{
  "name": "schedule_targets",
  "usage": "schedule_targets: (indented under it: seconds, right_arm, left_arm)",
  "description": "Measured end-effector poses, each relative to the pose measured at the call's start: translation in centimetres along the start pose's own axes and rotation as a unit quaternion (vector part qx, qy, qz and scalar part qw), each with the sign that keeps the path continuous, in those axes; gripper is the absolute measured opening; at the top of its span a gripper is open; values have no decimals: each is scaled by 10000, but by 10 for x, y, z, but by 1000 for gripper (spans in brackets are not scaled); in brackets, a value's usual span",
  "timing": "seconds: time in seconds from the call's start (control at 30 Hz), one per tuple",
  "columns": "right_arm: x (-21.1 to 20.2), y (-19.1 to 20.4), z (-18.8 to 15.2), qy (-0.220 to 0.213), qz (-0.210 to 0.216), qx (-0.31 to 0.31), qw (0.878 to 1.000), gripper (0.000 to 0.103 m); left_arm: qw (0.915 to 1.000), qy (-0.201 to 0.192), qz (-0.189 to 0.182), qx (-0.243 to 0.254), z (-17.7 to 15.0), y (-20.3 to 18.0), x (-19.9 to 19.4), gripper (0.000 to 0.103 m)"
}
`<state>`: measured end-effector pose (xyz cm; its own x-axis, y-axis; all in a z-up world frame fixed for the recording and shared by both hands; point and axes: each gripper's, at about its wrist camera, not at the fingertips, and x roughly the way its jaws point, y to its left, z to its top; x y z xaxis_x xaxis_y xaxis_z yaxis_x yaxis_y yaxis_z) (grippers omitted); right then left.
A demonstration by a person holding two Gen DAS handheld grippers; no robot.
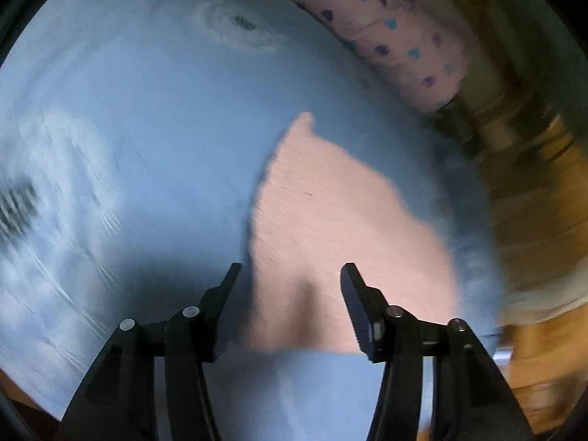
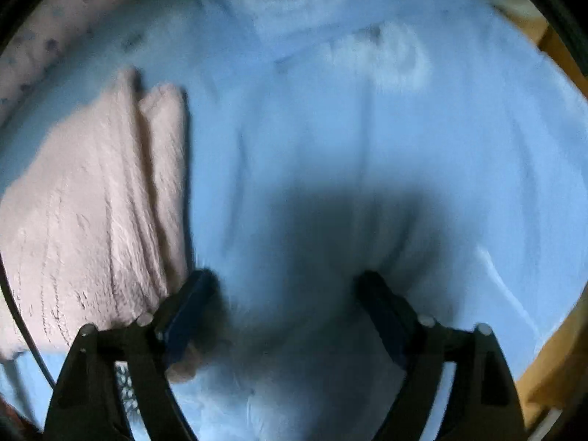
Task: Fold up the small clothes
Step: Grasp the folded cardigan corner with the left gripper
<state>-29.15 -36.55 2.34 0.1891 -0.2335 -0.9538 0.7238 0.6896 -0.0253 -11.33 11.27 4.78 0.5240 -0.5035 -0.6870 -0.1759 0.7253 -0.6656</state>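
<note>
Spread left fingers (image 1: 235, 275) — pink garment (image 1: 330, 228) between them.

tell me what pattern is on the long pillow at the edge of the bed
Pale pink pillow with small purple and teal hearts, clearest in the left wrist view.

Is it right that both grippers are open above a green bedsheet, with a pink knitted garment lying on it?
Not quite: the sheet is light blue, not green, as both wrist views show. The rest holds: the left gripper and right gripper are open, and the pink knitted garment lies on the sheet.
</note>
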Motion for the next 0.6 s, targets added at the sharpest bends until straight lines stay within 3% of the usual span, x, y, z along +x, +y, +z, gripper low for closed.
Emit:
schedule_targets:
  seconds: [0.1, 0.13, 0.2, 0.33, 0.4, 0.5, 0.6]
  right_arm:
    - [-6, -1, -1, -27, 66, 8, 10000, 89]
    - [-6, -4, -1, -9, 167, 128, 9998, 89]
    - [-9, -12, 1, -43, 344, 342, 9988, 88]
    - [-25, -26, -9, -298, 860, 958, 9912, 88]
    - [-34, -28, -14, -96, 1140, 1266, 9853, 88]
    - [-62, -26, -14, -121, 1712, 1487, 9739, 87]
    - [-70, -27, -23, -456, 1832, 1806, 9653, 88]
  left_arm:
    - [9930, -390, -881, -689, -7, 25, -23, 50]
    - [9906, -531, -995, -780, -7, 28, -27, 57]
    - [9851, -778, -1141, -1021, -9, 42, -38, 60]
    - [9738, -879, -1387, -1571, -12, 69, -41, 70]
    - [9639, -915, -1700, -1835, -15, 87, -36, 73]
    - [9662, -789, -1529, -1918, -18, 94, -19, 74]
    - [9723, -553, -1585, -1628, -14, 78, -11, 74]
